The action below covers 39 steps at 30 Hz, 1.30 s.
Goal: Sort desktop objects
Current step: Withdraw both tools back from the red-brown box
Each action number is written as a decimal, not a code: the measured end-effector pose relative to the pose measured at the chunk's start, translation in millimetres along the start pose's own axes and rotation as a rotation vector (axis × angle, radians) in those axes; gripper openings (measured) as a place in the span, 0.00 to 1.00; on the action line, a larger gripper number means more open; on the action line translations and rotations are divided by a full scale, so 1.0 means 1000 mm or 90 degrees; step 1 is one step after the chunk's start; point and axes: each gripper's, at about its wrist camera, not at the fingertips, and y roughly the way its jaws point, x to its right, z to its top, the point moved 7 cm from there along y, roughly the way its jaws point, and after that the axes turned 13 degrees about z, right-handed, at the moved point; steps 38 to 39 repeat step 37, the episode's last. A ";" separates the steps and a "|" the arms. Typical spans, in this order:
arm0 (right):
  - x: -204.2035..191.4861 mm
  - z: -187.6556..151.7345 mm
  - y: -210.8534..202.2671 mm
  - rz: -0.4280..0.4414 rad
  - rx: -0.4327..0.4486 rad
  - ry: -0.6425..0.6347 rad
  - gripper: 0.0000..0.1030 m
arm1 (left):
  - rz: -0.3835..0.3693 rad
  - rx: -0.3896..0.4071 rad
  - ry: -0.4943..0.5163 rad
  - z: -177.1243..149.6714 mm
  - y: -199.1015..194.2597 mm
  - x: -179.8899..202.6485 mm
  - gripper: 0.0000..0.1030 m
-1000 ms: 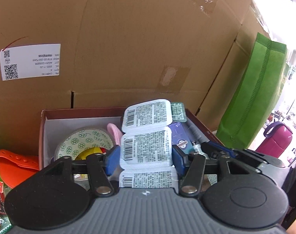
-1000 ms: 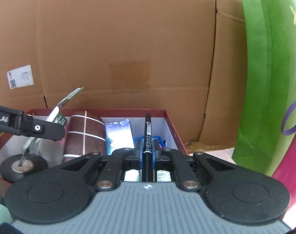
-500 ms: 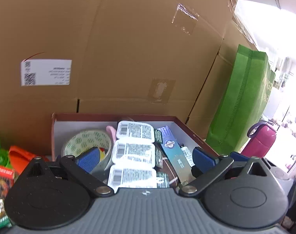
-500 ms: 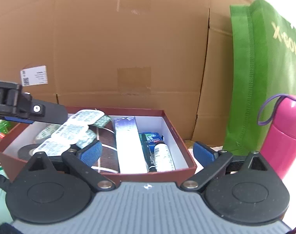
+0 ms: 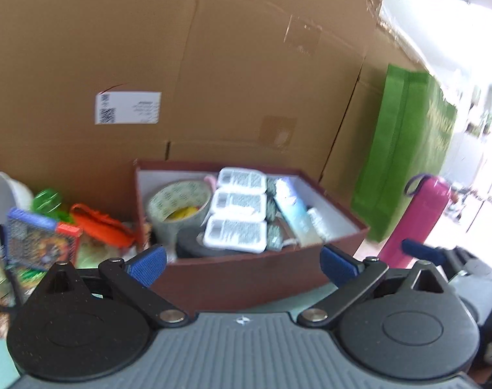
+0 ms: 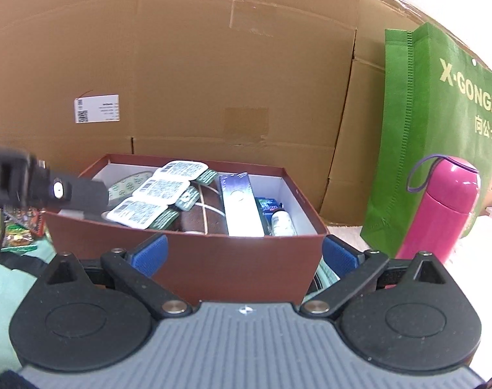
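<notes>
A dark red box (image 5: 246, 278) (image 6: 213, 259) with a white inside holds the sorted things: a strip of white labelled packs (image 5: 238, 214) (image 6: 155, 191), a patterned tape roll (image 5: 178, 201), a long bluish carton (image 5: 294, 210) (image 6: 239, 207), a small white bottle (image 6: 281, 222) and a brown striped case (image 6: 207, 217). My left gripper (image 5: 242, 264) is open and empty, drawn back in front of the box. My right gripper (image 6: 244, 254) is open and empty, also in front of the box. The left gripper's body shows at the left of the right wrist view (image 6: 51, 188).
Large cardboard cartons (image 5: 213, 81) stand behind the box. A green bag (image 6: 440, 129) and a pink flask (image 6: 440, 204) stand to the right. Left of the box lie an orange item (image 5: 100, 223), a colourful packet (image 5: 38, 240) and other clutter.
Both grippers opened and pulled back from the box. The left let go of the strip of white packs, the right let go of the black pen; both now lie in the box.
</notes>
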 end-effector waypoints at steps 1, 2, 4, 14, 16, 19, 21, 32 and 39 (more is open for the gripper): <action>-0.002 -0.001 -0.004 0.000 0.001 0.003 0.98 | 0.009 -0.007 0.001 -0.004 -0.002 -0.001 1.00; -0.005 -0.003 -0.009 0.001 0.001 0.005 0.98 | 0.018 -0.013 0.003 -0.007 -0.005 -0.002 1.00; -0.009 -0.006 -0.016 0.004 -0.002 0.008 0.98 | 0.032 -0.021 0.008 -0.013 -0.010 -0.003 1.00; -0.029 -0.024 -0.042 -0.003 -0.030 0.006 0.98 | 0.077 -0.042 0.039 -0.034 -0.031 -0.008 1.00; -0.030 -0.026 -0.046 -0.007 -0.038 0.008 0.98 | 0.089 -0.034 0.057 -0.036 -0.035 -0.007 1.00; -0.031 -0.030 -0.050 -0.013 -0.044 0.013 0.98 | 0.100 -0.023 0.074 -0.038 -0.041 -0.005 1.00; -0.032 -0.032 -0.052 -0.019 -0.050 0.015 0.98 | 0.102 -0.023 0.078 -0.039 -0.043 -0.005 1.00; -0.033 -0.039 -0.053 -0.035 -0.067 0.015 0.98 | 0.112 -0.028 0.090 -0.046 -0.044 -0.005 1.00; -0.033 -0.042 -0.051 -0.034 -0.075 0.017 0.98 | 0.103 -0.017 0.092 -0.047 -0.044 -0.005 1.00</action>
